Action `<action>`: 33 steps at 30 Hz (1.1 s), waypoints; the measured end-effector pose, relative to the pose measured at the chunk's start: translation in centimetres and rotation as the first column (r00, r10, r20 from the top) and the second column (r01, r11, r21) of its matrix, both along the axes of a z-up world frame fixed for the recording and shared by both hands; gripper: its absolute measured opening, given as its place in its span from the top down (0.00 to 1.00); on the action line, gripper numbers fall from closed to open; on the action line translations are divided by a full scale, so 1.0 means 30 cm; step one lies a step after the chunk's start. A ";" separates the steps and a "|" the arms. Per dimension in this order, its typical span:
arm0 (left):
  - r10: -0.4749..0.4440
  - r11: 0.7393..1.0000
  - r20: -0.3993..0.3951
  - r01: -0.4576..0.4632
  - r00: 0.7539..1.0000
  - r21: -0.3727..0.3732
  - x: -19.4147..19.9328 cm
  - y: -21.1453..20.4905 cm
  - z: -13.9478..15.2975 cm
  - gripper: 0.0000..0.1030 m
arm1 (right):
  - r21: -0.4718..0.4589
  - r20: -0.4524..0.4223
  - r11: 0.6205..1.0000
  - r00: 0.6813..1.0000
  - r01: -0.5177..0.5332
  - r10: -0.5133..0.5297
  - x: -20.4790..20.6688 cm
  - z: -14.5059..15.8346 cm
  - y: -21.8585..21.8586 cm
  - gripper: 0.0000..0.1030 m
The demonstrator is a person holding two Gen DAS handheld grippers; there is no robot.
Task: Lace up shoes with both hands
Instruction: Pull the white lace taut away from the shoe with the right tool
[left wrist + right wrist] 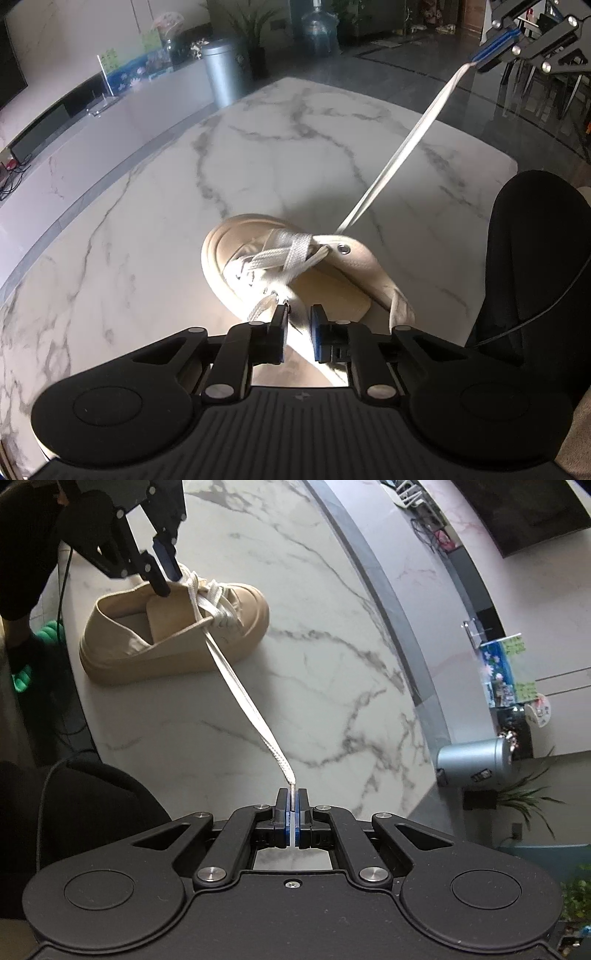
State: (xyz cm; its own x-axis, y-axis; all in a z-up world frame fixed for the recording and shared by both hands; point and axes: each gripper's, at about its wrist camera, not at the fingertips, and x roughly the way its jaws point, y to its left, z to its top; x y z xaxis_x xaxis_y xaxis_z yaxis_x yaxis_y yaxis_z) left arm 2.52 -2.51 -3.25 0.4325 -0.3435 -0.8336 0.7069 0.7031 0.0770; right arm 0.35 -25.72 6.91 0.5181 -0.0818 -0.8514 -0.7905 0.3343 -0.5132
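Observation:
A beige platform shoe [295,266] [173,635] stands on the white marble table [258,158] [314,686], partly laced with a white flat lace. My right gripper [293,797] is shut on the tip of one lace end [251,709] and holds it taut and straight away from the shoe; it shows at the top right of the left wrist view [491,55]. My left gripper [299,325] sits at the shoe's near eyelet flap, jaws a small gap apart around the other lace end [291,317], not clamped. It shows above the shoe in the right wrist view [166,568].
A grey metal bin [225,72] [476,762] stands beyond the table's far edge. A long low cabinet [92,122] runs beside the table. The person's black-clothed body [535,277] is at the table's near side. A green object [40,642] lies on the floor.

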 end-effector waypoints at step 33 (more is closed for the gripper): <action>0.105 0.994 -0.037 -0.106 0.994 -0.035 0.013 0.022 -0.024 0.89 | 0.413 -0.183 0.788 0.889 0.457 -0.419 0.142 -0.111 -0.059 0.99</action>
State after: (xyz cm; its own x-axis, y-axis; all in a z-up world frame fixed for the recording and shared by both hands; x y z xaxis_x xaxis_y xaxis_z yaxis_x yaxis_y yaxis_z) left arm 2.89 -1.86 -3.97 0.4383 -0.3282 -0.8367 0.6304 0.7758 0.0259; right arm 4.61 -27.48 3.59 0.4479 0.1017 -0.8883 -0.5356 0.8261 -0.1754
